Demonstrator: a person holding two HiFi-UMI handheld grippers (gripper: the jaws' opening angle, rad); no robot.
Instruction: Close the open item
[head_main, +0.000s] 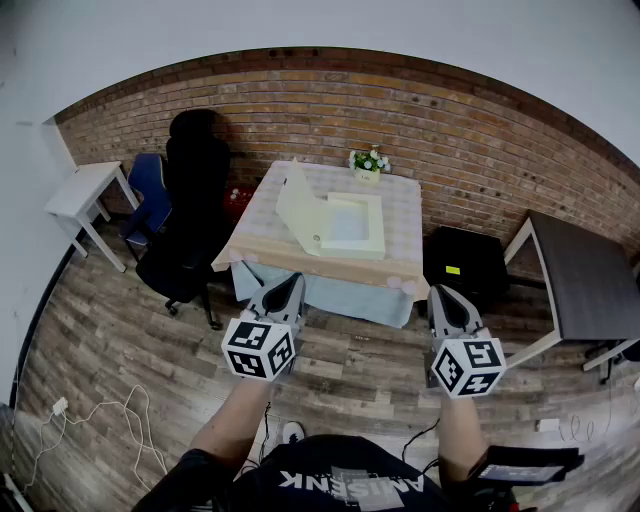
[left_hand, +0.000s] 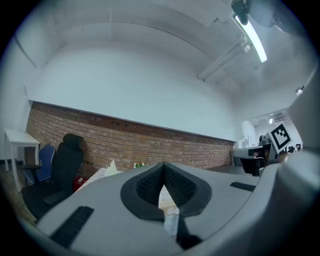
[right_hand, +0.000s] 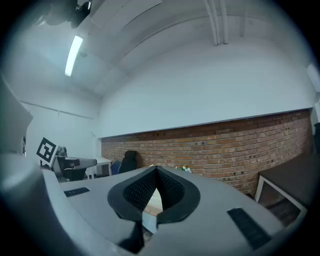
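Black office chair (head_main: 190, 215) at left. Left gripper (head_main: 288, 283): jaws closed tip to tip, nothing between them, just short of the table (head_main: 290, 262). White box (head_main: 352, 228) sits mid-table, lid (head_main: 297, 205) raised on its left side (open). Right gripper (head_main: 441, 293): jaws likewise together, empty, near the table's right corner.

The left forearm (head_main: 235, 420) and right forearm (head_main: 458, 435) stretch forward, apart from each other. The left gripper (head_main: 288, 288) and the right gripper (head_main: 443, 298) hang just short of the table (head_main: 400, 215), at its near edge, and point toward it. Each has its jaws pressed together, empty.
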